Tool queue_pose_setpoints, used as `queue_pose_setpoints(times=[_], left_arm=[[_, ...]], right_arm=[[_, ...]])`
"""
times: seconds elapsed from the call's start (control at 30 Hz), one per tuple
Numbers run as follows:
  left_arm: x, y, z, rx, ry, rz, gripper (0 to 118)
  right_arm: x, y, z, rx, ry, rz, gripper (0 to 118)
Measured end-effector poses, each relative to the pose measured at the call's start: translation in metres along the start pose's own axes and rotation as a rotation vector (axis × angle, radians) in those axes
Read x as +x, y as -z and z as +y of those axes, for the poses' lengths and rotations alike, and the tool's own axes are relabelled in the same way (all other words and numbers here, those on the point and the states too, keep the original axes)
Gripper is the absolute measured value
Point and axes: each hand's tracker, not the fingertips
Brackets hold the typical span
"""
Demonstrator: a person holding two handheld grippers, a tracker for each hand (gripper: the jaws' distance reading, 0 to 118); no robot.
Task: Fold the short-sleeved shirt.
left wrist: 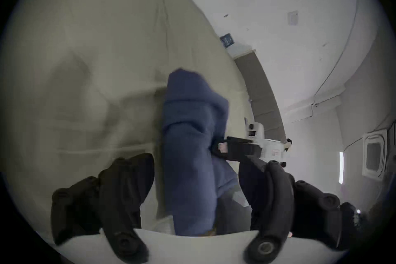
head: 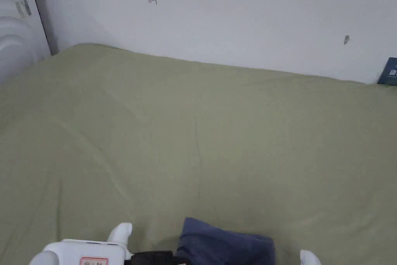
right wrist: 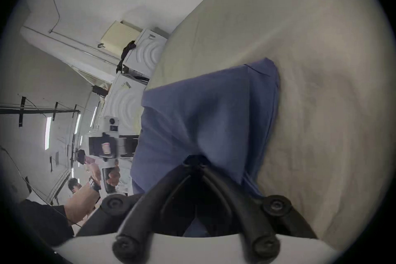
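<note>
A blue short-sleeved shirt [head: 225,244] is bunched up just above the near edge of the olive-green bed sheet [head: 194,130]. My right gripper [right wrist: 197,163] is shut on a fold of the shirt [right wrist: 203,114], which drapes away from its jaws. In the left gripper view the shirt [left wrist: 188,140] hangs between the wide-apart jaws of my left gripper [left wrist: 196,159], which is open. The right gripper [left wrist: 216,148] reaches into the cloth from the right there. The left gripper [right wrist: 130,144], held by a hand [right wrist: 111,176], sits against the shirt's left edge.
The sheet spreads wide and flat beyond the shirt up to a white wall [head: 232,13]. White moulded units [head: 15,33] stand at the left end of the bed. A dark blue box [head: 389,71] leans on the wall at the right.
</note>
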Motion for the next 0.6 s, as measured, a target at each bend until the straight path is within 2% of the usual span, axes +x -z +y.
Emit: queue_pose_setpoints(times=[0.07,0.13,0.17,0.2,0.23,0.27,0.33,0.47,0.6], left_arm=[[-0.009,0.021,-0.001,-0.043,-0.015,0.009,86],[-0.002,0.019,-0.002,0.04,-0.006,-0.098,83],[0.0,0.02,-0.003,0.026,-0.028,-0.085,65],[-0.001,0.021,-0.003,-0.001,-0.073,-0.039,32],[0.0,0.022,-0.003,-0.008,-0.078,0.018,21],[-0.001,0.02,-0.003,-0.004,-0.015,0.062,21],[-0.002,0.016,-0.005,-0.01,-0.031,-0.026,21],[-0.001,0.008,-0.001,0.001,-0.01,-0.021,21],[-0.005,-0.02,0.017,-0.004,0.021,-0.02,21]], right_arm=[[0.002,-0.001,0.0,0.004,0.009,0.004,0],[0.002,-0.004,-0.004,0.015,0.008,0.006,0],[0.001,-0.005,-0.005,0.022,0.007,0.005,0],[0.001,-0.008,-0.005,0.033,0.004,0.004,0],[0.0,-0.009,-0.007,0.044,-0.004,-0.001,0],[-0.002,-0.011,-0.008,0.051,-0.009,-0.007,0],[-0.008,-0.015,-0.01,0.063,-0.018,-0.016,0],[-0.022,-0.027,-0.013,0.106,-0.05,-0.046,0],[-0.04,-0.043,-0.014,0.17,-0.075,-0.022,0]])
